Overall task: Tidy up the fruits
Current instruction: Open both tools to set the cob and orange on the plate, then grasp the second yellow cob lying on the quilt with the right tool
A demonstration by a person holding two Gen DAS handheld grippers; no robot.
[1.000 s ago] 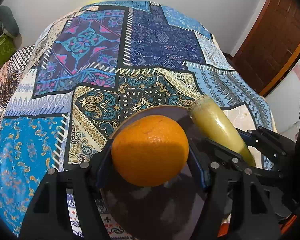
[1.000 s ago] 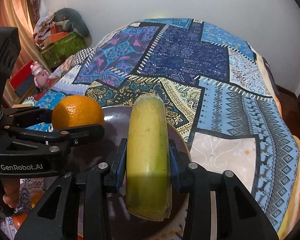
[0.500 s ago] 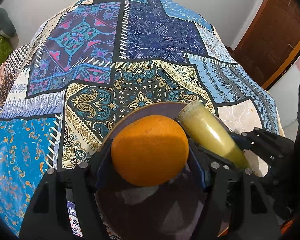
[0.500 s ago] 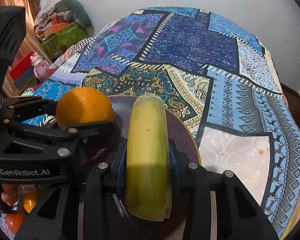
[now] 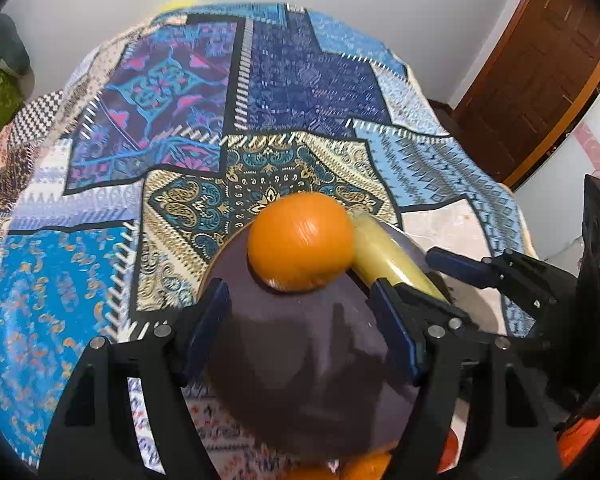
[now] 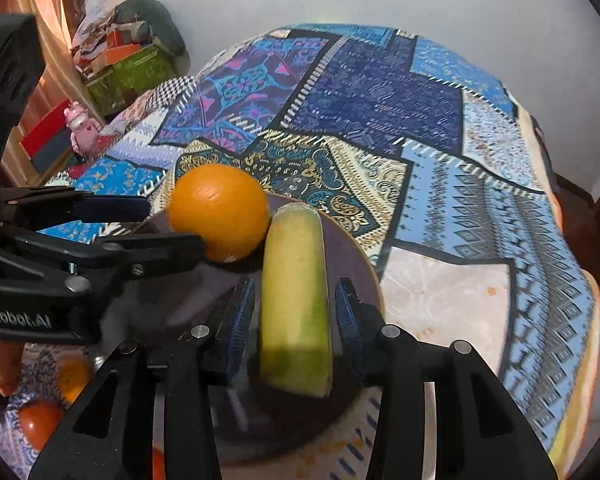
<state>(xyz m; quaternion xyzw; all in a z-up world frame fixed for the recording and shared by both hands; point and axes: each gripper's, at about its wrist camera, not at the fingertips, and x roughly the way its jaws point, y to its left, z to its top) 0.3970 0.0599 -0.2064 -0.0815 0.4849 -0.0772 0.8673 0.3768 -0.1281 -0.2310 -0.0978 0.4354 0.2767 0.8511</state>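
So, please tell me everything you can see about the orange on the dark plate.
The orange is round and bright, with a finely dimpled, slightly glossy skin and no stem showing. It looks whole. It sits on the far part of the dark plate, which lies on a patterned cloth. Its side touches the tip of the banana. The left tool is opening, and its pads stand clear of the orange, which lies just beyond them.

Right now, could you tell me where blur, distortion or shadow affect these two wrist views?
Left wrist view: the patchwork cloth is smeared, fisheye bends the door, shadow darkens the plate. Right wrist view: sharper; banana shaded at its near end.
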